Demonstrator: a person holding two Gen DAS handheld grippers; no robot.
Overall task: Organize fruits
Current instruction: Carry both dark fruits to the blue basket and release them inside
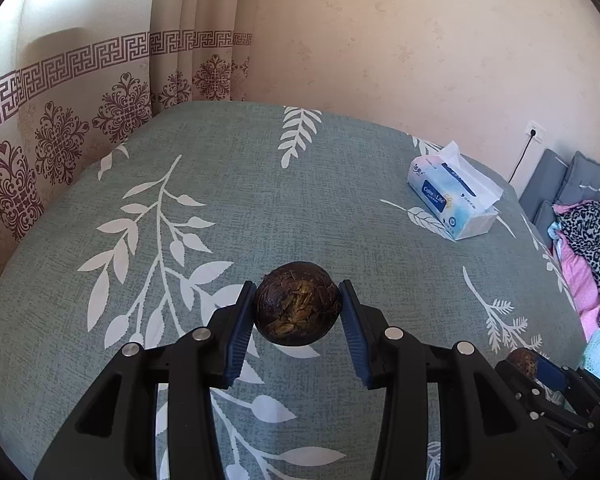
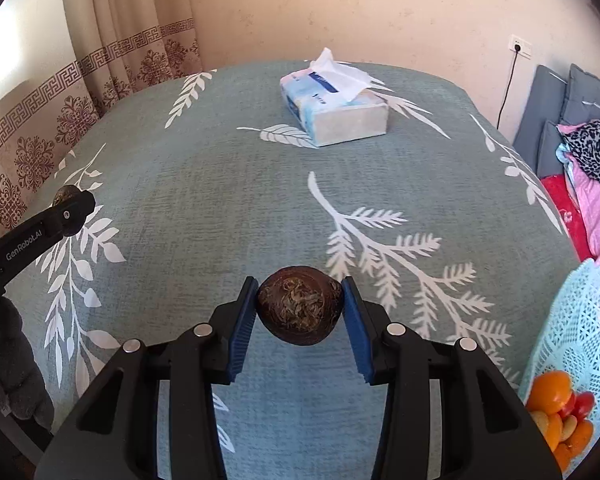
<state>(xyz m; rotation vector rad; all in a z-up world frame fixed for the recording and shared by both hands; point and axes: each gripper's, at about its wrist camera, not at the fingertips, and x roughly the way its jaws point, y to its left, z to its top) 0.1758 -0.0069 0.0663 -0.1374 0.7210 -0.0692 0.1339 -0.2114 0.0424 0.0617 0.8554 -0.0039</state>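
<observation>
While each gripper (image 1: 298, 308) (image 2: 300, 306) clamps a round brown fruit (image 1: 297, 303) (image 2: 300, 305) above the tablecloth (image 1: 300, 184), either fruit may, perhaps, slip if you tilt.

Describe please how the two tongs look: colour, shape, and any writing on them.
Both tongs, left and right, are matte black plastic frames with angular cut-outs and round silver bolt heads. Each finger carries a flat blue ribbed pad. Seen from the right wrist camera, the left one's side bears white lettering, "GenRobot.AI". No cables, hands or sleeves show.
</observation>
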